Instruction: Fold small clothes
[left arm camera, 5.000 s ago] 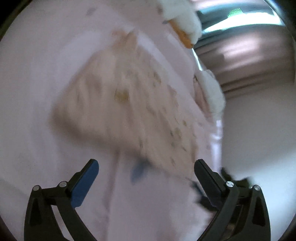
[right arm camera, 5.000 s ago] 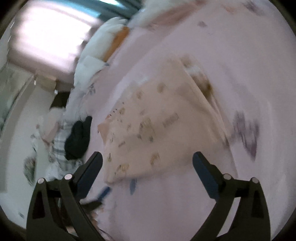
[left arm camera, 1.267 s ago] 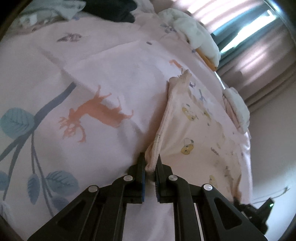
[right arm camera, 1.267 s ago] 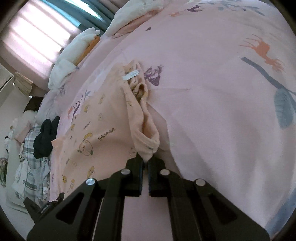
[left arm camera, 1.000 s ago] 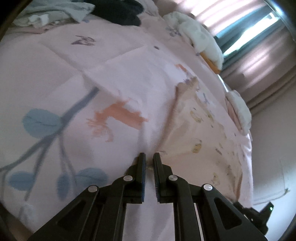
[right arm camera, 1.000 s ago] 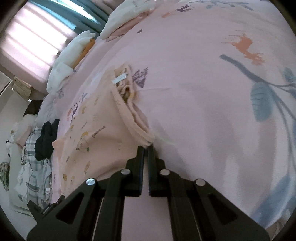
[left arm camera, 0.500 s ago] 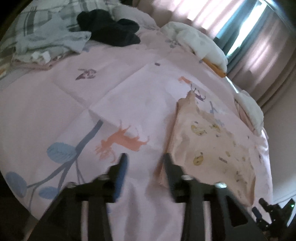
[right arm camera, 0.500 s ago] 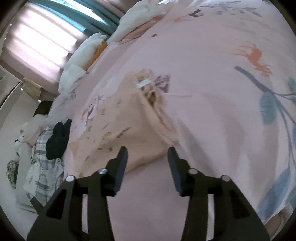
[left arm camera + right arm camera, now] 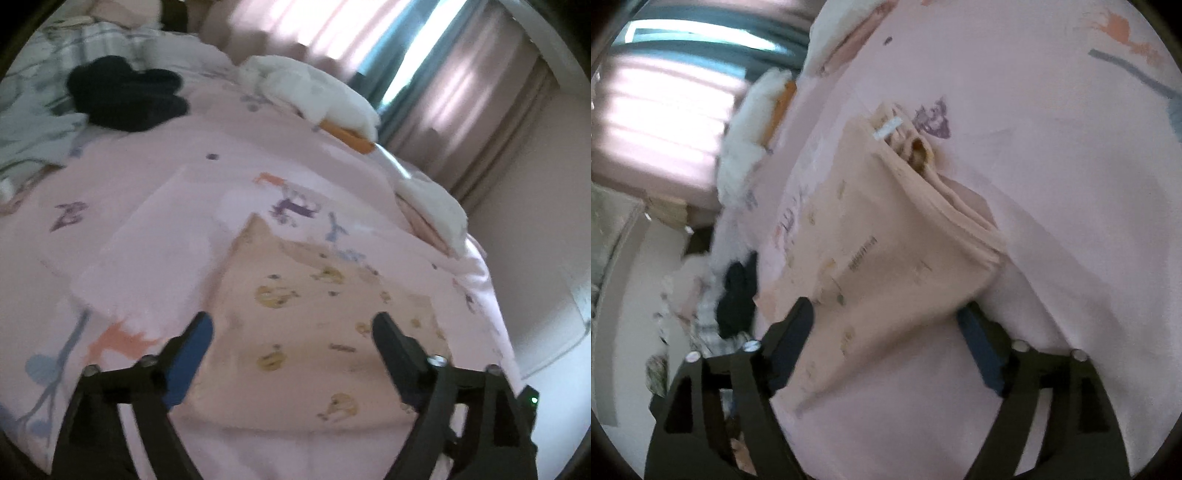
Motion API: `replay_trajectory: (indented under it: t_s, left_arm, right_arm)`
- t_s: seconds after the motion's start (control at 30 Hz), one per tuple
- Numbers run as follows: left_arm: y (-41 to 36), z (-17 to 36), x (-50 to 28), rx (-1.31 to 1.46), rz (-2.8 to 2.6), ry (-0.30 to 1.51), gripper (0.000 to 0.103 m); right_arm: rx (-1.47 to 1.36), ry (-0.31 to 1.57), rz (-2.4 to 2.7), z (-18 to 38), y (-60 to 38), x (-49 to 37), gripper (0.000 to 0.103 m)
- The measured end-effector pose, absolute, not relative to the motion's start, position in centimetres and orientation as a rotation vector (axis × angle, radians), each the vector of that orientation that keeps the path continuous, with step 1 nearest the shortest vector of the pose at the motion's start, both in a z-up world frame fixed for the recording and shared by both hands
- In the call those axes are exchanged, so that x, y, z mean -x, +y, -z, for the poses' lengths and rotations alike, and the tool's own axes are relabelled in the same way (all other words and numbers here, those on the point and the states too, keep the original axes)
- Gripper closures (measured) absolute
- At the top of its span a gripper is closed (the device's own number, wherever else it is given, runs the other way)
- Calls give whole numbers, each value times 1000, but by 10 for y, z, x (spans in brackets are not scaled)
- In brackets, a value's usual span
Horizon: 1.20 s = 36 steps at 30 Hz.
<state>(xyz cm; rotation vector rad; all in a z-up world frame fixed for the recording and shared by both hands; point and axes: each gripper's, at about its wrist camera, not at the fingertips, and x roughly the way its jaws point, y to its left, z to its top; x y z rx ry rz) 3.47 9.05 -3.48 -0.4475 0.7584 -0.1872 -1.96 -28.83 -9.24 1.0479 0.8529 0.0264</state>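
A small peach garment (image 9: 317, 325) printed with little yellow figures lies flat on the pink bedspread (image 9: 155, 229). In the right wrist view the same garment (image 9: 879, 251) shows its folded edge and white neck label. My left gripper (image 9: 291, 328) hovers above the garment's near part, its jaws opening wide, nothing pressed between them. My right gripper (image 9: 886, 317) hangs over the garment's near end, its jaws opening too, the cloth below them and not pinched.
A black garment (image 9: 125, 96) and plaid cloth (image 9: 33, 110) lie at the far left. White and orange folded clothes (image 9: 325, 99) sit near the curtains (image 9: 424, 74). Another white pile (image 9: 432, 206) lies at the bed's right edge, beside the wall.
Both grippers let go of the garment's edge and spread their jaws wide. The left one rose and drew back; the right one rolled, and the garment now lies loose on the bed.
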Motion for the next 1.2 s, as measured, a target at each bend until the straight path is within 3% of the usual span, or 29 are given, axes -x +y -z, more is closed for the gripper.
replay_trajectory:
  t_s: [0.2,0.43,0.63,0.7,0.77,0.83,1.2]
  left_arm:
    - [83,50,-41,412,197,754,10]
    - [95,73,-49,532,254,871,10]
    - [97,66,-47,527,200,835,10]
    - [94,64,-48,511,199,842,10]
    - [94,63,-48,519,214,843,10]
    - [95,63,-48,519,229,850,10]
    - [102,65,-48,465,181,849,10]
  right_arm:
    - [-1119,747,-7,93,-283,3,13]
    - [-1321,524,-73,101,-289,9,14]
    - [-1218,598,2,99,-276,-12,33]
    - [-1201,608,36,103,-277,-14,46]
    - [-1214,635,101,111,-281,-15,81]
    - [-1260,607,90,122,-287,-14,91]
    - [-1047,616,103,89,-273,-24,90]
